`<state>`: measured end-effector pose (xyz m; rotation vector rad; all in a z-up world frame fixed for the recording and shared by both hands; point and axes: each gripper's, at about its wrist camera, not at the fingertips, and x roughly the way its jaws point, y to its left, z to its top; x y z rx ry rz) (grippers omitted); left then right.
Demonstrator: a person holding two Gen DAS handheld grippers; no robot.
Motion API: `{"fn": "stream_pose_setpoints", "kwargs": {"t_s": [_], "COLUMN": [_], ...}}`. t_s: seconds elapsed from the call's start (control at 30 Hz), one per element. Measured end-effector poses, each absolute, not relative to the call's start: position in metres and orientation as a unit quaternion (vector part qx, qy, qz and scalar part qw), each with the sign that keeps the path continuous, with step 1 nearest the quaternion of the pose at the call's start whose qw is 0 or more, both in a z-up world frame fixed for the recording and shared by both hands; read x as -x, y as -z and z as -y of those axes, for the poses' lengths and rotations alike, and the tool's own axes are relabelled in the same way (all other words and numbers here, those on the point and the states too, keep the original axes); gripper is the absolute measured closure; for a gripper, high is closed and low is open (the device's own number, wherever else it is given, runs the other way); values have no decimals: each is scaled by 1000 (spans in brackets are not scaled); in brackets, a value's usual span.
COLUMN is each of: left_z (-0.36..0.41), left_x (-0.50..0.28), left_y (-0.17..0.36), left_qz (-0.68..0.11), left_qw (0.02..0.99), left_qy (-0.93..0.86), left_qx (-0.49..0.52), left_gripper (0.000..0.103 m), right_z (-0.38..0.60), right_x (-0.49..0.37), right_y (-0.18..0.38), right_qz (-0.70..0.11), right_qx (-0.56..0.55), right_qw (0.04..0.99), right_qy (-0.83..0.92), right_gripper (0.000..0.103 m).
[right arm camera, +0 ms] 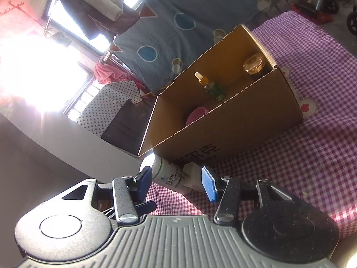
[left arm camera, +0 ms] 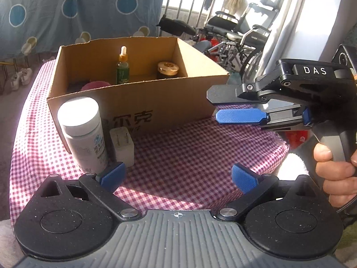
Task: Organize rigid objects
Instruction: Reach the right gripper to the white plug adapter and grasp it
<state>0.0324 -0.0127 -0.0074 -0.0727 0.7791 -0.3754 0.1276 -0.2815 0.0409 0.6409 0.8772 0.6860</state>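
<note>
A cardboard box (left arm camera: pixel 142 98) stands on the checked tablecloth and holds a green dropper bottle (left arm camera: pixel 122 68), a gold-lidded jar (left arm camera: pixel 167 69) and a pink item (left arm camera: pixel 94 86). A white pill bottle (left arm camera: pixel 83 134) and a white plug adapter (left arm camera: pixel 122 146) stand in front of the box at the left. My left gripper (left arm camera: pixel 177 177) is open and empty, its left pad just beside the pill bottle's base. My right gripper (left arm camera: pixel 223 107) hovers open and empty, turned on its side, right of the box. In the right wrist view it (right arm camera: pixel 176 184) points at the pill bottle (right arm camera: pixel 166 174) with the box (right arm camera: pixel 227 120) behind.
The pink checked tablecloth (left arm camera: pixel 189 156) covers a small table with edges close on the left and right. A blue patterned sheet (left arm camera: pixel 78 6) hangs behind. Wheelchairs (left arm camera: pixel 241 35) stand at the back right by a railing.
</note>
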Motion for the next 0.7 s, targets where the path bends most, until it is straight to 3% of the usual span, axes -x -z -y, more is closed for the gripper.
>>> {"fn": "stream_pose_setpoints", "kwargs": {"t_s": [0.2,0.37,0.43,0.7], "left_z": [14,10,6,0], "left_x": [-35,-47,-54,-71], "left_y": [35,53,59,71], "left_qz": [-360,-352,-355,-366], "left_qw": [920,927,927,925], "left_qy": [153,129,120,96], "left_qx": [5,-6,-1,6], "left_gripper": [4,17,27,37], "right_z": [252,235,230,206], "right_x": [-140,-160,-168,-196], "right_y": [-30,-11,-2,20], "right_qz": [-431,-457,-467,-491], "right_qx": [-289,-299,-304,-301], "right_qw": [794,782,775,761], "right_qy": [-316,-301,-298,-300], "right_gripper": [51,51,51,60]}}
